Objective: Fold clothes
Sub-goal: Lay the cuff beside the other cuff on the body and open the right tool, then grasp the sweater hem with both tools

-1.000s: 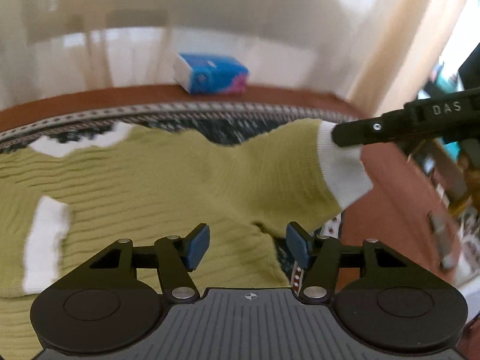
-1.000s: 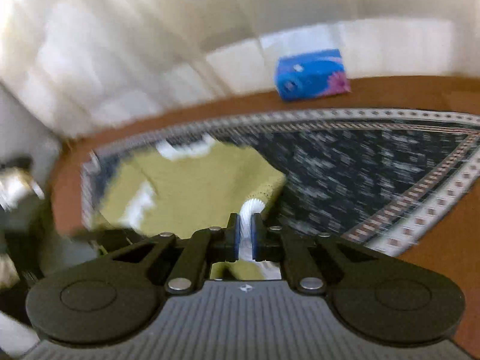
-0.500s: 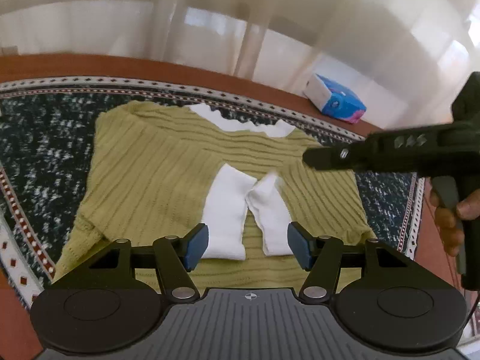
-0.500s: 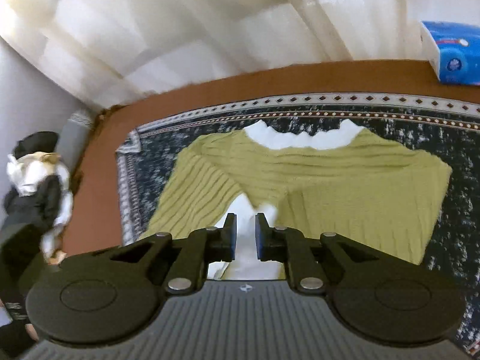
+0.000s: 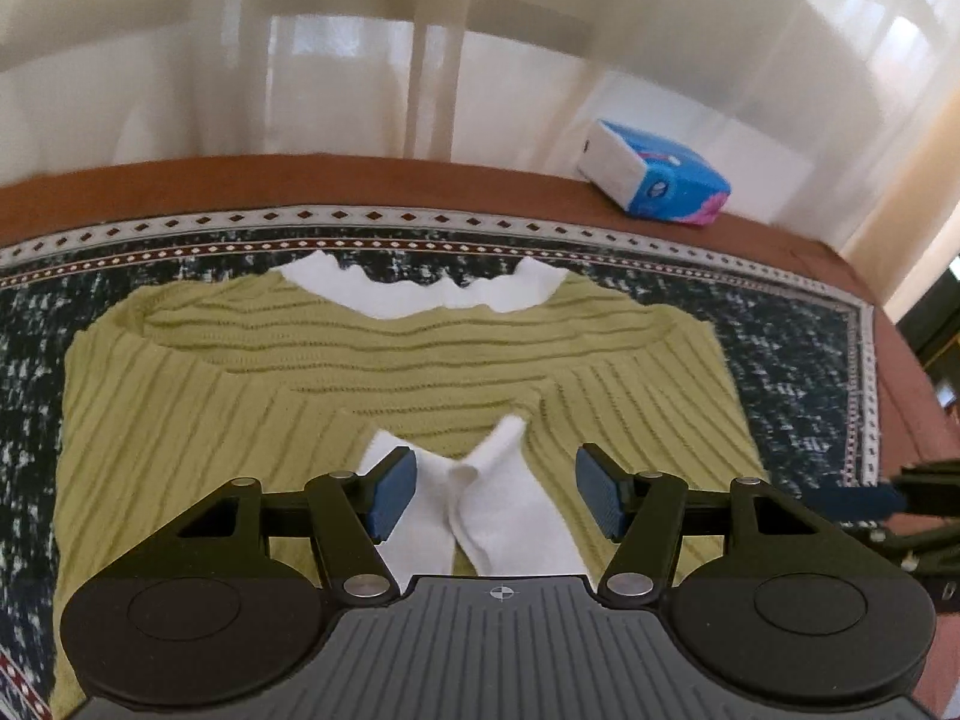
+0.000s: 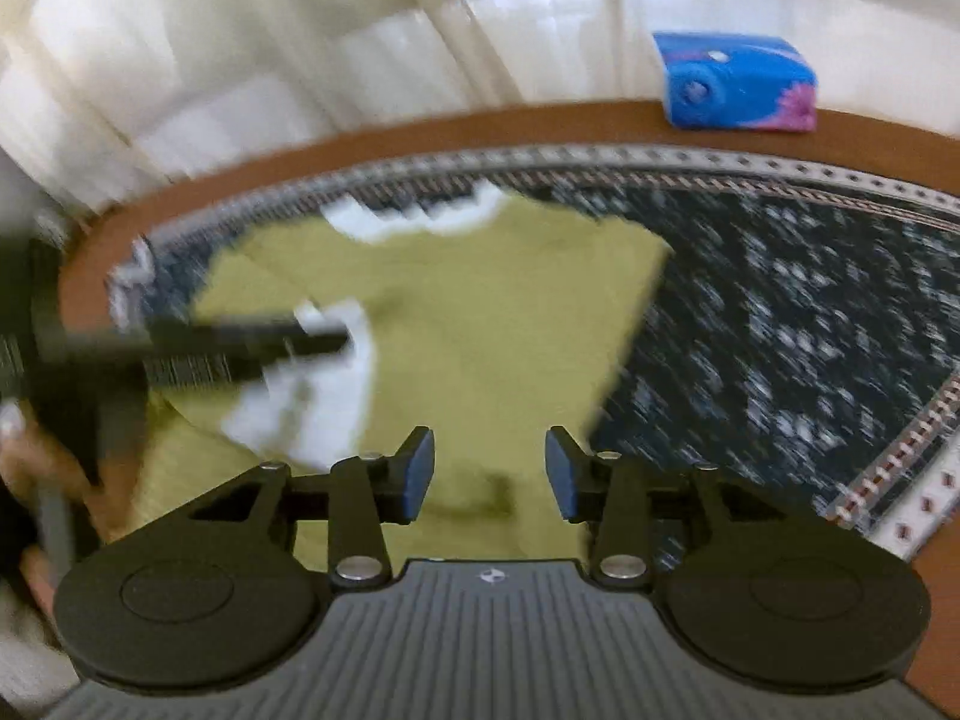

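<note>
Patterned cloth (image 5: 798, 348), brown table (image 5: 420, 180), curtains (image 5: 300, 60)

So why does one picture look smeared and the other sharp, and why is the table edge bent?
Right wrist view: motion blur smears the green sweater, rug and tissue pack, though the right tool stays crisp. Left wrist view: sharp, the sweater's ribs and white cuffs clear. Both views: the fisheye lens bows the table edge; soft curtain daylight, no hard shadows.

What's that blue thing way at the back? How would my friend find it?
Look past the green sweater and the dark patterned cloth to the bare brown table edge by the curtains. The tissue pack sits there alone, the only bright blue and white thing, with a pink corner.
</note>
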Demonstrator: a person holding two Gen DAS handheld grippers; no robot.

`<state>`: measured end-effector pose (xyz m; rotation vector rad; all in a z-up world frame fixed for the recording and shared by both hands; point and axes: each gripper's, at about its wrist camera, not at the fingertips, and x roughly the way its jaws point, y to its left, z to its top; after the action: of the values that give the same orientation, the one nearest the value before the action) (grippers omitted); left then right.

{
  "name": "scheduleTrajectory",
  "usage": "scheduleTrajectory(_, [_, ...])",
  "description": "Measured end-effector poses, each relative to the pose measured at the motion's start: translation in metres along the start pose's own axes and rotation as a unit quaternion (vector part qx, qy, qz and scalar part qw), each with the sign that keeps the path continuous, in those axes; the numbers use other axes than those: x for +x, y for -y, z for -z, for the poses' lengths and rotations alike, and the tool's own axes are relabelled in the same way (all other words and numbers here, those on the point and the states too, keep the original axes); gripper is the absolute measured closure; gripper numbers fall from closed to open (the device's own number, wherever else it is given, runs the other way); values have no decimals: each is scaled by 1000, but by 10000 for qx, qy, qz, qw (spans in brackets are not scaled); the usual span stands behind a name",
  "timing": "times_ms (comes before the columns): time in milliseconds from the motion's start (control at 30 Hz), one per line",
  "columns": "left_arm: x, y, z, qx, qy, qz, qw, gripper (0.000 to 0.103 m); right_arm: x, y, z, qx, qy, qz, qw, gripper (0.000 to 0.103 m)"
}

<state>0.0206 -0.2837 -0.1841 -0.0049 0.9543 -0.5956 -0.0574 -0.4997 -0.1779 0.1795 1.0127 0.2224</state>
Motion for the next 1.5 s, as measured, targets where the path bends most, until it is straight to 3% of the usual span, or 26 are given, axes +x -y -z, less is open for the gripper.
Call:
scheduleTrajectory(100, [9,-3,-2,-4,-79,-26,10000,31,5,9,7,211,32,176,9996,53])
scheduleTrajectory(167, [12,-3,-4,25,-90,-5,10000,37,11,17,7,439,-1,101,9990,53])
scheduleTrajectory(200, [14,-2,-6,46,-106,22,9999,76,14,20,7,463,-39,87,9989,53])
scheduleTrajectory(233, [15,-2,-9,54,-163,92,9998,102,15,22,7,500,-64,35,9987,56])
scheduleTrajectory(267, [15,-2,-12,63,-186,166,9997,103,15,25,7,549,-81,-38,9984,83])
scheduleTrajectory(300, [12,-2,-14,71,-116,252,9996,103,15,27,7,599,-98,-111,9981,95])
scheduleTrajectory(367, [11,2,-18,213,-53,287,9993,103,15,30,9,652,-96,-100,9978,94])
scheduleTrajectory(467, [27,7,-15,527,-300,28,9982,103,15,35,14,719,-83,-39,9974,94])
scheduleTrajectory(600, [29,3,-12,426,-254,-19,9988,99,15,37,18,775,-44,19,9970,92])
scheduleTrajectory(667, [26,1,-14,357,-230,-60,9991,96,16,37,18,779,-65,30,9969,86])
scheduleTrajectory(700, [25,-1,-15,322,-218,-80,9992,85,16,37,18,781,-81,36,9969,83])
scheduleTrajectory(733, [23,-2,-16,288,-206,-100,9993,64,16,38,18,783,-96,41,9969,82])
scheduleTrajectory(800, [14,-7,-18,182,-80,-247,9995,47,13,36,18,735,-120,100,9972,75])
scheduleTrajectory(1033, [-44,-39,-6,-255,366,-270,9986,47,-15,24,19,446,329,173,9983,71])
scheduleTrajectory(1267, [-84,-61,47,-370,143,-473,9981,47,-13,-1,24,119,163,-64,9998,71])
scheduleTrajectory(1500, [-133,-91,106,-781,-24,-730,9943,41,-44,-6,67,64,64,5,10000,65])
